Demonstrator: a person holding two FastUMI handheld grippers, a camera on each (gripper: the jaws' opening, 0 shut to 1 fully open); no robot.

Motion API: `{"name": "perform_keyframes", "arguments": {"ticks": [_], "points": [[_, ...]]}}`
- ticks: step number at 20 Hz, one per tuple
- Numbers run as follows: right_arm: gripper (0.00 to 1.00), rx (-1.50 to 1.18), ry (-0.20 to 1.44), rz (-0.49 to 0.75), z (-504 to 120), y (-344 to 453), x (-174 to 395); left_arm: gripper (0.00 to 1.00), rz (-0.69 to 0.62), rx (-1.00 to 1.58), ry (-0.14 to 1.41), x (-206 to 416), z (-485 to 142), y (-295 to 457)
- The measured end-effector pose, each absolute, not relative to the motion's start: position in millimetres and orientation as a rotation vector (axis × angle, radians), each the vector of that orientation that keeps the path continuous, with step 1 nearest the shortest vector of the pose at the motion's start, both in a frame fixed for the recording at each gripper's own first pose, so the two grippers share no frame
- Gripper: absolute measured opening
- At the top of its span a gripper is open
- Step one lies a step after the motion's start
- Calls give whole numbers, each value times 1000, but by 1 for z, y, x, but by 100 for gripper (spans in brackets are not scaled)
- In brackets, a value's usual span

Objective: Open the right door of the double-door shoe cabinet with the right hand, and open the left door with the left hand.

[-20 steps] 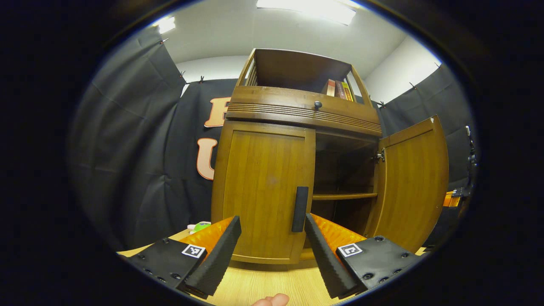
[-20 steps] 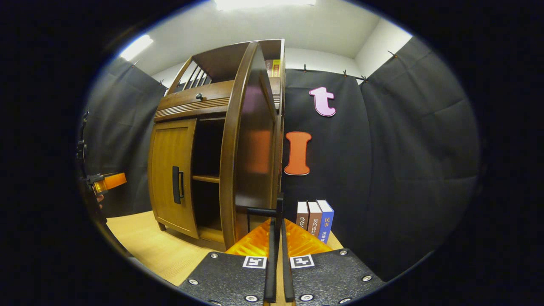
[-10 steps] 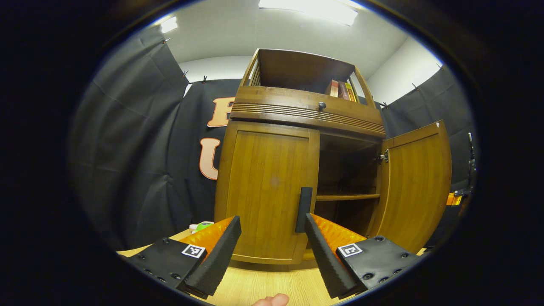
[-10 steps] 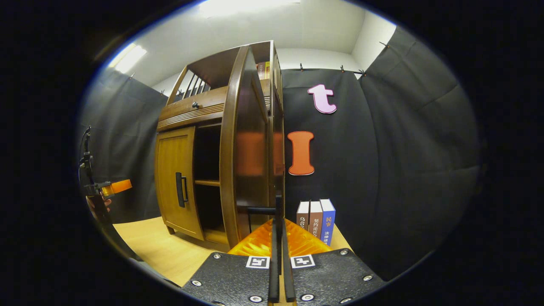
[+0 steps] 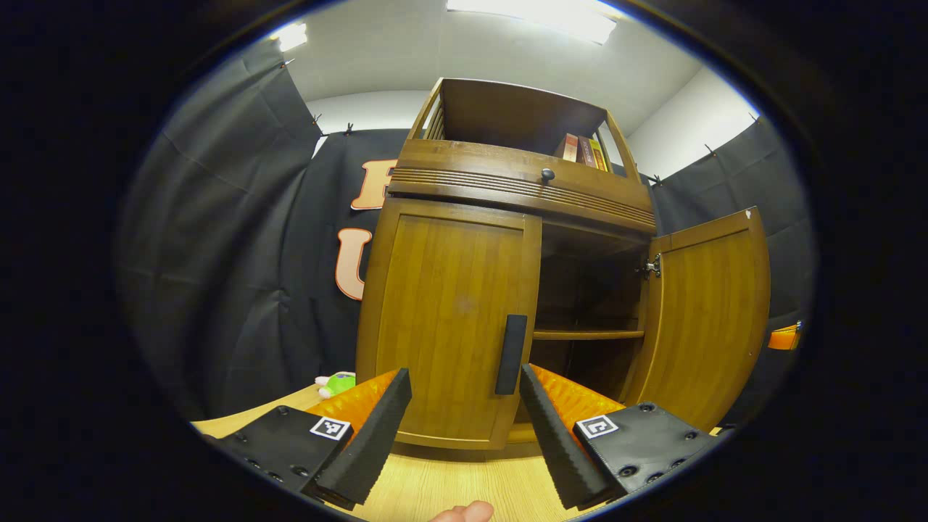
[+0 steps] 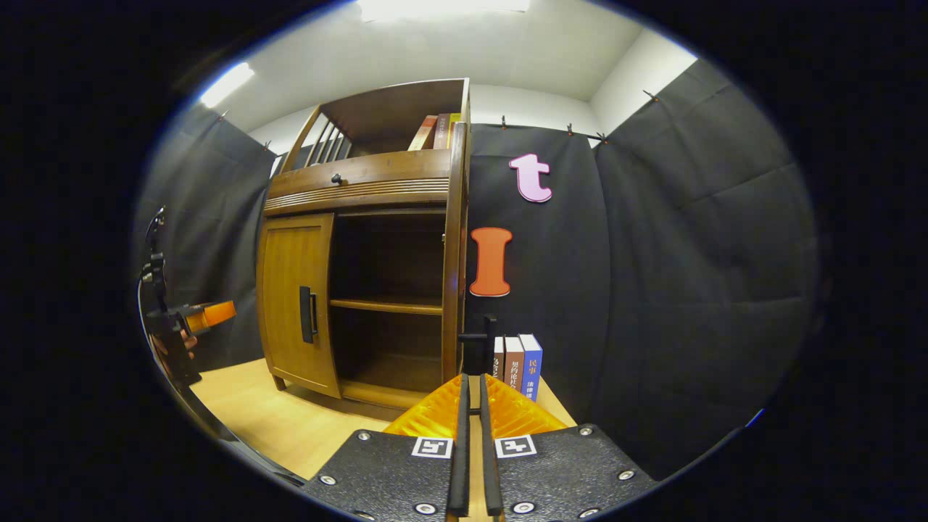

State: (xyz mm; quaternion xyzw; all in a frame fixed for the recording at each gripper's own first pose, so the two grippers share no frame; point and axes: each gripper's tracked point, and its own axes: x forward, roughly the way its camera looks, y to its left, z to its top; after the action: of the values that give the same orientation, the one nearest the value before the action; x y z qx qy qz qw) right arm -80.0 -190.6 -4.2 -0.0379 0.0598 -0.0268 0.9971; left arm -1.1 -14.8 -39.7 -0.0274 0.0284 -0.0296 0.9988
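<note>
So the job stands about half done. Nearest, the left tool (image 5: 464, 406) has its fingers spread wide above the desk (image 5: 449, 493), holding nothing, with the left door's handle (image 5: 511, 354) just beyond the gap between them. That left door (image 5: 449, 326) is shut flat against the cabinet (image 5: 515, 181). The right tool (image 6: 471, 449) has its fingers pressed nearly together; whether they still pinch the right door's handle (image 6: 482, 341) I cannot tell. The right door (image 5: 707, 319) stands swung fully out, baring the shelf (image 5: 587, 335). Left to do: grip the left handle and pull. Open desk lies before the left door, so its swing looks free; books (image 6: 518, 366) stand near the open door's edge.
</note>
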Motion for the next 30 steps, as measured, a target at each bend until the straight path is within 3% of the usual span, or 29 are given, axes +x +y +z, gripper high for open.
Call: {"name": "perform_keyframes", "arguments": {"ticks": [5, 13, 18, 24, 26, 28, 30], "points": [[7, -66, 116, -1, 1, -151, -85, 97, -67, -43, 51, -6, -35, -18], [8, -58, 122, 156, -19, -42, -38, 97, -61, -16, 44, -13, -29, -18], [11, -158, 89, 128, -31, -15, -19, 96, -96, -17, 77, -11, -38, -29], [53, -107, 79, 87, -29, -7, -6, 99, -88, -18, 84, -5, -42, -26], [89, -46, 85, 76, -35, -10, -4, 99, -88, -21, 91, -3, -45, -25], [100, -33, 88, 44, -39, -18, -1, 98, -93, -25, 97, 3, -47, -25], [100, -52, 89, 8, -42, -26, 2, 97, -107, -21, 114, 13, -50, -31]]}}
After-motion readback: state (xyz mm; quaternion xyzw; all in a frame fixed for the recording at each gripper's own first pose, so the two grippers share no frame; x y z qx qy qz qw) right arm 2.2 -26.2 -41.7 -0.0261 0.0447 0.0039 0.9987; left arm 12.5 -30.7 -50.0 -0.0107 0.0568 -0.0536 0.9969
